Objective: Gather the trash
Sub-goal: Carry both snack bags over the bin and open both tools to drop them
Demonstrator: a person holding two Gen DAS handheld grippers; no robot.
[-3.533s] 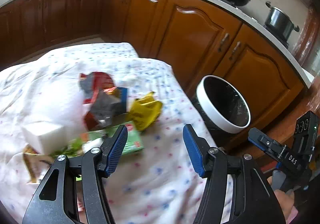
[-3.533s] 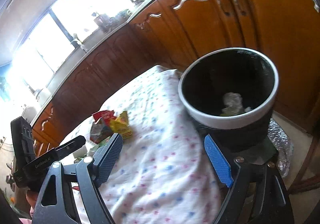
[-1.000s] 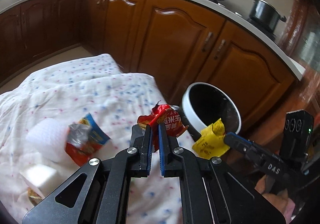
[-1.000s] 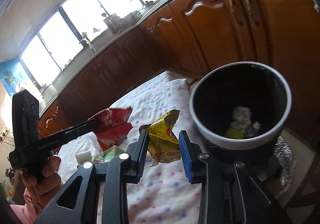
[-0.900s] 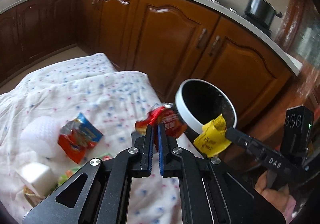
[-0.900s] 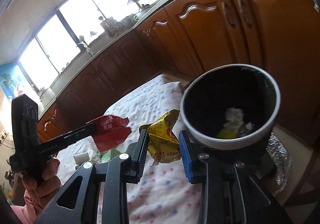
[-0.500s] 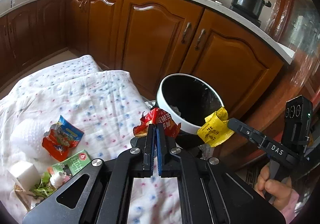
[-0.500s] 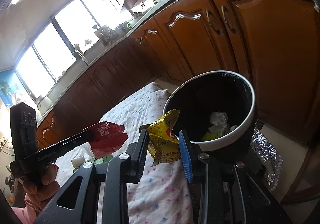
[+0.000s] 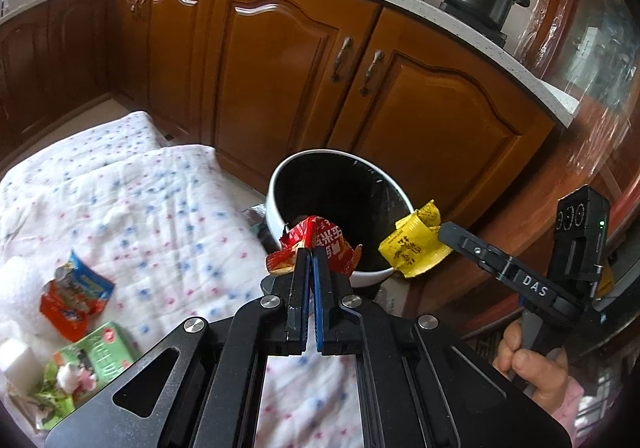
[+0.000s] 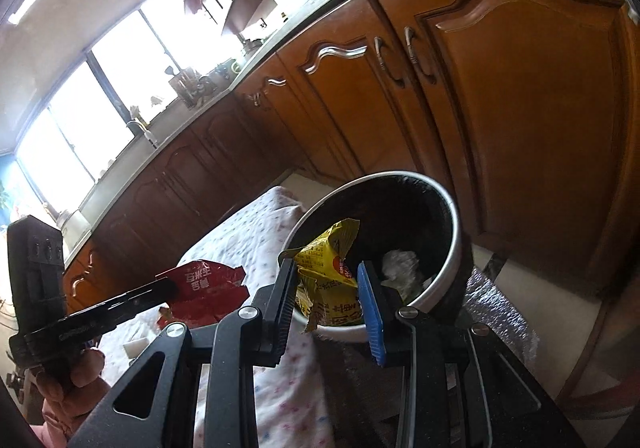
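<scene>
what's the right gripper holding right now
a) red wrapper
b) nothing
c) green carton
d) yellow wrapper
d: in the right wrist view the right gripper has its jaws pressed on the crumpled yellow wrapper in front of the trash bin; the red wrapper is in the left gripper.

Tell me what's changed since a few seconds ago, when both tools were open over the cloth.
The left tool took the red wrapper, the right tool the yellow wrapper, and both carried them to the bin. The green packet and orange-blue packet stay on the cloth.
</scene>
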